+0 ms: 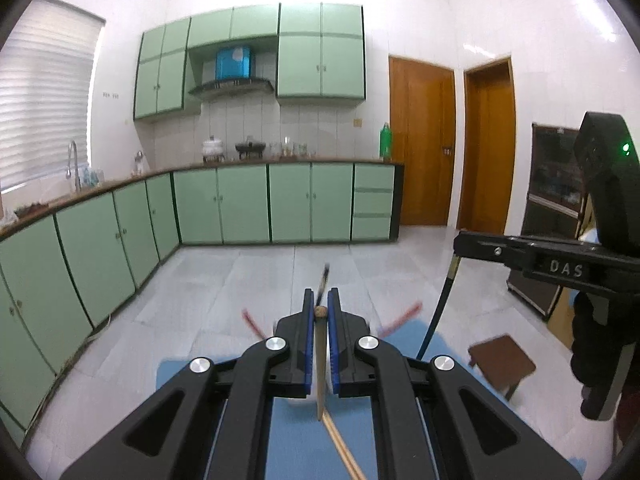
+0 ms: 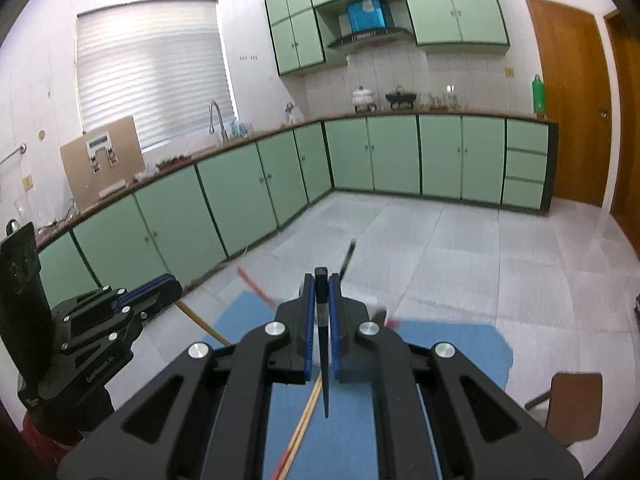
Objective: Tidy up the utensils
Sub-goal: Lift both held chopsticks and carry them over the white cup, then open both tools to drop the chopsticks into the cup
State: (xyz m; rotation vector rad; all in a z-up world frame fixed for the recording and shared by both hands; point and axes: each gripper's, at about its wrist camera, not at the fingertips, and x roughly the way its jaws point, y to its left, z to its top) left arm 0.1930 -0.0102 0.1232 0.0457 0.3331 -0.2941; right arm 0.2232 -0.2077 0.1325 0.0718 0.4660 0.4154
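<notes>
My left gripper (image 1: 319, 312) is shut on a light wooden chopstick (image 1: 320, 364) that hangs down between its blue pads. My right gripper (image 2: 321, 280) is shut on a dark chopstick (image 2: 325, 364), also pointing down; the same stick shows in the left wrist view (image 1: 438, 308), hanging from the right gripper's body (image 1: 532, 256). Both are held above a blue mat (image 2: 440, 344). More wooden chopsticks (image 1: 340, 444) lie on the mat below. Red and dark sticks (image 1: 400, 320) stand out of a white holder (image 2: 378, 309) mostly hidden behind the fingers.
A brown stool (image 1: 502, 354) stands at the right of the blue mat (image 1: 176, 368); it also shows in the right wrist view (image 2: 576, 404). Green kitchen cabinets (image 1: 248, 200) run along the left and far walls. Wooden doors (image 1: 420, 140) are at the back right.
</notes>
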